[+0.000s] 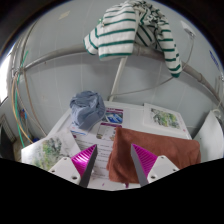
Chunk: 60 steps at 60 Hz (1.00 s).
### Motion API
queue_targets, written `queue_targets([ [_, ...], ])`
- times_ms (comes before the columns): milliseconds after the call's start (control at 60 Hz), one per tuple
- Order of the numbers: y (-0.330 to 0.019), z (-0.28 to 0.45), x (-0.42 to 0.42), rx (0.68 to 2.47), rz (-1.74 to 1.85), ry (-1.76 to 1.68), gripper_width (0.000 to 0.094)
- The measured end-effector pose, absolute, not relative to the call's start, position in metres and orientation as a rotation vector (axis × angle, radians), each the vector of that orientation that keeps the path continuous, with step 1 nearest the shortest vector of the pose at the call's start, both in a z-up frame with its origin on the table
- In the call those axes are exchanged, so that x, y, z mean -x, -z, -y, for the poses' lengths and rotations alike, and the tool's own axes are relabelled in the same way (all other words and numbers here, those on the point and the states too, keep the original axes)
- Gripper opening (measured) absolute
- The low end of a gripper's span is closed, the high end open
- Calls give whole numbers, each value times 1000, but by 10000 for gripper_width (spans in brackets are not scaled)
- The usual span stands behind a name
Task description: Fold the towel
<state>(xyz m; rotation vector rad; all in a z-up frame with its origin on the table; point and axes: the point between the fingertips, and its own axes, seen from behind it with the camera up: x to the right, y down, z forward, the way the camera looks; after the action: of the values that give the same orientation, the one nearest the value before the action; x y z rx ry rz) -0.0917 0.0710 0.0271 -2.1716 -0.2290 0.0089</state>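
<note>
Rust-brown towel (150, 152) lay rumpled on surface (128, 125), just ahead of hand-held gripper (116, 160), w/ fingers wide, holding nothing. Blue cloth (87, 108) far left.

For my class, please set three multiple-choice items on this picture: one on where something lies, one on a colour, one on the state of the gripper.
1. Where does the brown towel lie?
A. just ahead of the fingers, on the table
B. hung over the pole
C. on the floor

2. What colours is the striped cloth hanging above?
A. red and black
B. green and white
C. plain yellow

3. How does the gripper stand?
A. shut on the towel
B. shut on the blue cloth
C. open, holding nothing

Answers: 1 A, the towel spreads before the fingertips; 2 B, green stripes on white; 3 C, a gap shows between the pink pads.
</note>
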Motion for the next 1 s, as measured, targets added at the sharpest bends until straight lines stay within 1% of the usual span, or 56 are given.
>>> queue_targets([
  [33,-19,-80,88,2183,242,-9,661],
  [83,-5,-87,81,2209,259,0,572],
  [100,0,-89,81,2220,268,-4,582],
  [117,7,-90,82,2232,277,-9,509],
  [133,14,-89,82,2247,286,-13,397],
  [150,14,-89,84,2252,298,-30,412],
  [167,10,-94,85,2221,292,-39,329],
  [200,12,-95,75,2219,295,4,163],
  [217,11,-98,70,2205,297,30,62],
  [317,13,-97,72,2157,350,49,33],
  [367,11,-95,71,2160,346,38,14],
  [433,6,-94,74,2171,338,-28,10],
  [467,-4,-93,74,2161,331,-67,10],
  [517,-33,-95,66,2107,325,-108,10],
  [600,-78,-100,18,2025,266,-81,10],
  [667,-97,-101,-33,2006,181,-41,9],
  [717,-100,-98,-77,2018,106,-14,10],
  [767,-97,-95,-122,2031,38,38,10],
  [817,-84,-90,-168,2052,-13,110,11],
  [900,-50,-78,-214,2136,-56,202,10],
  [1000,-1,-66,-245,2224,-72,250,17],
])
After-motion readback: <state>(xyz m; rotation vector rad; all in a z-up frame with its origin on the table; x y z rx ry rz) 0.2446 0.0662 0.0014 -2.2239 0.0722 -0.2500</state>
